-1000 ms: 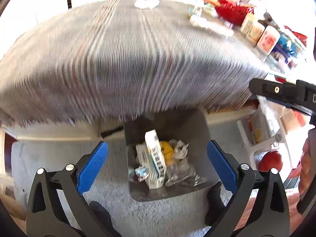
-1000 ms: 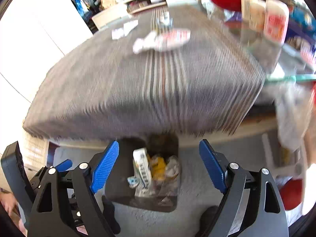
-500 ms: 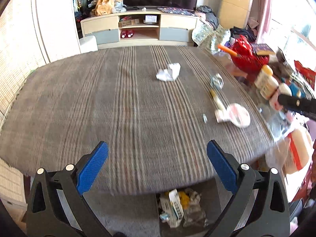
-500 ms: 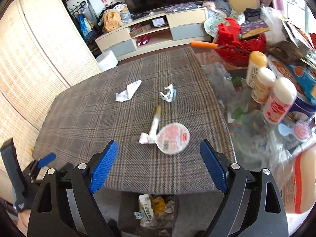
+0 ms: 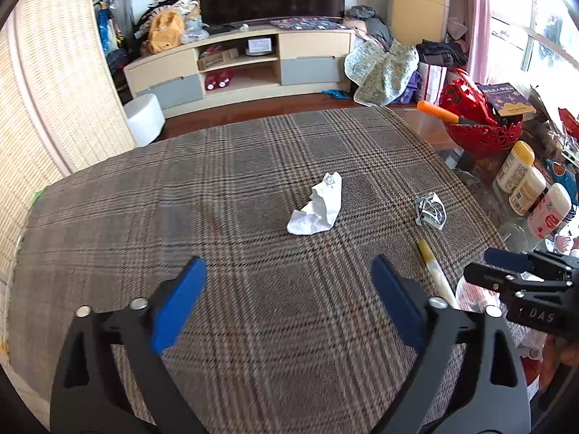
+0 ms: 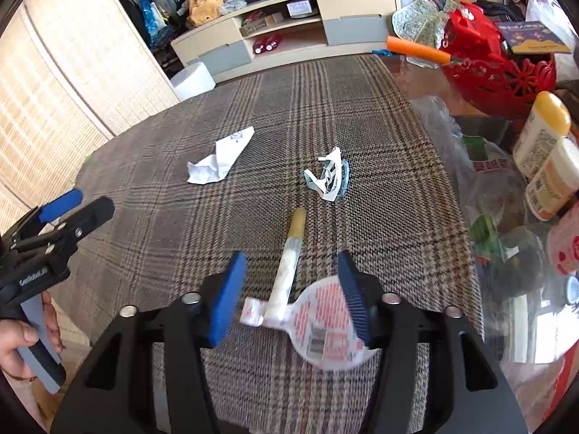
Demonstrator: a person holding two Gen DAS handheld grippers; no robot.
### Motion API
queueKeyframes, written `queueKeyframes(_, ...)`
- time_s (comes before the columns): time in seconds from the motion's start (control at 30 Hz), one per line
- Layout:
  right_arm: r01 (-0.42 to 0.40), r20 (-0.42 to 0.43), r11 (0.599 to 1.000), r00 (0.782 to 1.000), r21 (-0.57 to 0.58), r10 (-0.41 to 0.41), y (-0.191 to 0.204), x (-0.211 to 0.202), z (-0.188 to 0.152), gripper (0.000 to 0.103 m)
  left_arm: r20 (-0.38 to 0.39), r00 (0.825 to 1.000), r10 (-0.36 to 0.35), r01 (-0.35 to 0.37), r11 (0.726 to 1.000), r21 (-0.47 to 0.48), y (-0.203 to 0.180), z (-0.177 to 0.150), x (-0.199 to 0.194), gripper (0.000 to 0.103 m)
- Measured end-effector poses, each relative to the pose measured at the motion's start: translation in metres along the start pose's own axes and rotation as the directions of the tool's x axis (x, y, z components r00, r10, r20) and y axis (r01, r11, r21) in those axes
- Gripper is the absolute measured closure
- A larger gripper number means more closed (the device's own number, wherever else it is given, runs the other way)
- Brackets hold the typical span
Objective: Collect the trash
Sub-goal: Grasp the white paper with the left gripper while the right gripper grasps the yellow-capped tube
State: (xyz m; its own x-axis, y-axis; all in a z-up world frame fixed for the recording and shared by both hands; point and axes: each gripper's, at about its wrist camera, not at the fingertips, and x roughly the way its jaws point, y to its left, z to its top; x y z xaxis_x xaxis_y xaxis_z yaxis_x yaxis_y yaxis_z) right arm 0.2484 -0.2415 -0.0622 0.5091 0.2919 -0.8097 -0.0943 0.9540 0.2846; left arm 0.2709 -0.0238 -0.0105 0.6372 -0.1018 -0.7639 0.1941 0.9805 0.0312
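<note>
The right gripper (image 6: 289, 294) has just been closing around the lid (image 6: 325, 322) and stick (image 6: 287, 271), pads not yet pressing. The left gripper (image 5: 286, 303), jaws wide and empty, faces the paper (image 5: 316, 206) at 12 o'clock. Next: clamp, then lift.

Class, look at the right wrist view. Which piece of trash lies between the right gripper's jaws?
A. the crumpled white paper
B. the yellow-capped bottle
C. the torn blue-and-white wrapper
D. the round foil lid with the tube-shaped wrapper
D: the round foil lid and tube-shaped wrapper lie between the right gripper's jaws; the crumpled white paper and torn wrapper lie farther off.
</note>
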Motion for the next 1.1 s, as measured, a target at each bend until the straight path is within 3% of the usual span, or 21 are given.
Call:
queueKeyframes(0.13,0.001,-0.023,1.000,1.000,-0.005,-0.002,-0.001,0.020,0.004,0.064,-0.022,0.999,-0.047,0.046,0.998,-0.030,0.001,0.013,0.035,0.036)
queueKeyframes(0.53,-0.021,-0.061,0.999,0.998,-0.037,0.019,-0.001,0.048,0.007,0.064,-0.089,0.994,-0.060,0.057,0.998,-0.038,-0.005,0.034,0.114,0.037)
queueKeyframes(0.6,-0.026,-0.066,0.999,0.998,-0.041,0.024,0.002,0.050,0.007,0.069,-0.105,0.993,-0.055,0.052,0.998,-0.031,-0.007,0.034,0.124,0.038)
queueKeyframes(0.67,-0.017,-0.086,0.998,0.996,-0.052,0.013,0.005,0.053,0.006,0.082,-0.118,0.991,-0.068,0.065,0.997,-0.036,-0.009,0.033,0.131,0.052)
queueKeyframes(0.7,-0.010,-0.093,0.998,0.996,-0.059,0.004,0.006,0.054,0.005,0.083,-0.128,0.989,-0.078,0.074,0.997,-0.039,-0.010,0.033,0.135,0.059)
queueKeyframes(0.77,-0.002,-0.094,0.998,0.996,-0.066,-0.004,0.006,0.054,0.003,0.083,-0.125,0.990,-0.072,0.069,0.997,-0.027,-0.013,0.033,0.137,0.060)
queueKeyframes(0.87,0.004,-0.087,0.998,0.996,-0.058,-0.009,0.006,0.053,0.003,0.088,-0.127,0.989,-0.075,0.074,0.997,-0.011,-0.018,0.032,0.135,0.092)
queueKeyframes(1.1,-0.012,-0.050,0.999,0.999,-0.038,0.010,0.011,0.042,0.012,0.089,-0.088,0.996,-0.032,0.032,0.999,0.004,-0.016,0.033,0.110,0.097)
